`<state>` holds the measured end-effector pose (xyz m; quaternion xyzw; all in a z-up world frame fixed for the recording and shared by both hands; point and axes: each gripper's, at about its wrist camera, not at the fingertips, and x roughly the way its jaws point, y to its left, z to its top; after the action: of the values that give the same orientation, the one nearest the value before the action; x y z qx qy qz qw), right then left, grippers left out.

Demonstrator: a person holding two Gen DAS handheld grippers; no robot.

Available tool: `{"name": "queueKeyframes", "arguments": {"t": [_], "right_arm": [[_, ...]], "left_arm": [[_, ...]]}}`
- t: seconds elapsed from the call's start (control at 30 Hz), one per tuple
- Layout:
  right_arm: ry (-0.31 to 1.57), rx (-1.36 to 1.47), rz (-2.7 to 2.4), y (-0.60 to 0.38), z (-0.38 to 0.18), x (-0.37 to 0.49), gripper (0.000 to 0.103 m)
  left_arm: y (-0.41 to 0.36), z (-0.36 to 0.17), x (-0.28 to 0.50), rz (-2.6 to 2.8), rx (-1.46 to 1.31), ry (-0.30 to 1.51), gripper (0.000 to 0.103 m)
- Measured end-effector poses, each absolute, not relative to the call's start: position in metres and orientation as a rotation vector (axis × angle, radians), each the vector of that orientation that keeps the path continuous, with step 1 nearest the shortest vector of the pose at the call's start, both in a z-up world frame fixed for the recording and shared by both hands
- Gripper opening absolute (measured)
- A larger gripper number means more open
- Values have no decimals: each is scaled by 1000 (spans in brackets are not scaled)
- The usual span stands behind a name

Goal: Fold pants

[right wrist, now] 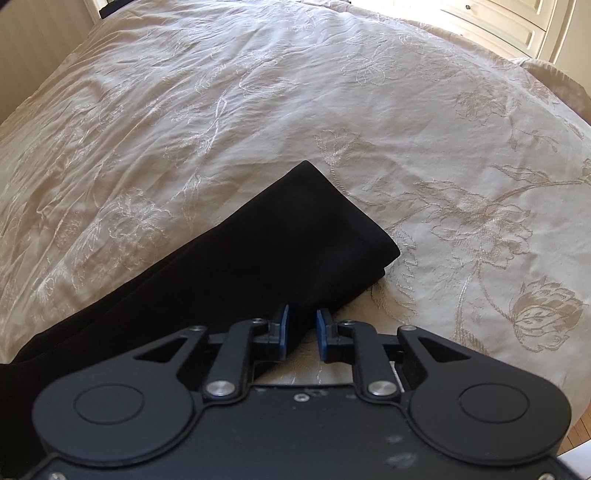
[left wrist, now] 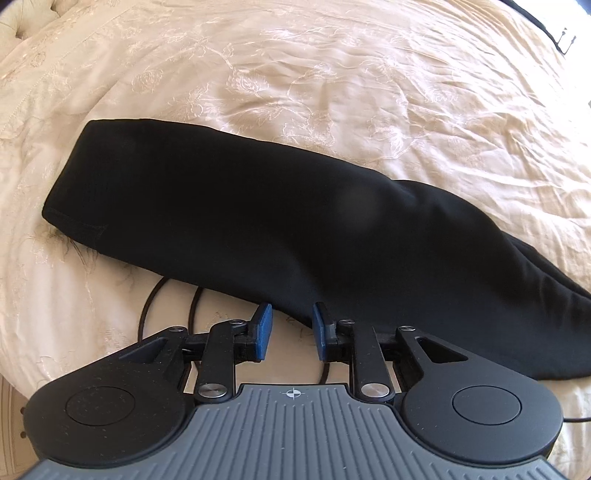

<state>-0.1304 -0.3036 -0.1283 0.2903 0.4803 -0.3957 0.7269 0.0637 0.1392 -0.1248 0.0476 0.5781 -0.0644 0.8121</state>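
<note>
Black pants (left wrist: 258, 221) lie flat on the cream bedspread (left wrist: 332, 74), folded lengthwise into one long band with the hem end at the left. My left gripper (left wrist: 291, 321) is open and empty, its blue pads just at the near edge of the cloth. In the right wrist view the other end of the pants (right wrist: 288, 251) runs from the lower left up to a squared corner. My right gripper (right wrist: 303, 325) is open over the near edge of that end, holding nothing.
The embroidered bedspread (right wrist: 258, 110) covers all the surface around the pants. A dark cable (left wrist: 166, 302) loops on the bed by the left gripper. A tufted headboard (left wrist: 22, 22) is at the far left. White cabinet doors (right wrist: 509, 26) stand beyond the bed.
</note>
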Motion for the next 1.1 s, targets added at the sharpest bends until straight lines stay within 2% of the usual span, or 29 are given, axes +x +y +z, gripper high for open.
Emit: {"name": "queueKeyframes", "arguments": {"t": [0.13,0.33,0.47,0.57,0.7,0.77,0.9,1.1], "right_arm": [[1055,639,-876,-295,-121,-133,25],[1007,621,-933,-282,-106,-143,26],[951,586,-952,-266,-84,-141,26],[922,571,-911,-248,-68,-127,28],[923,596,-774,-213,-55,-93,30],[940,625,-659,-188,-57,-68,32],[1014,648,-407,-129,-72,-5,33],[1118,593,-147,-59,-102,93,34]], "left_arm": [[145,-109,56,-136,160,1183,23],[148,-92,82,-120,217,1077,24],[162,-100,112,-79,216,1066,25],[181,-122,130,-47,213,1126,26],[206,-170,141,-36,267,1297,27],[214,-179,142,-73,262,1312,27],[212,-167,147,-143,285,1330,27],[218,-131,159,-272,179,1301,27]]}}
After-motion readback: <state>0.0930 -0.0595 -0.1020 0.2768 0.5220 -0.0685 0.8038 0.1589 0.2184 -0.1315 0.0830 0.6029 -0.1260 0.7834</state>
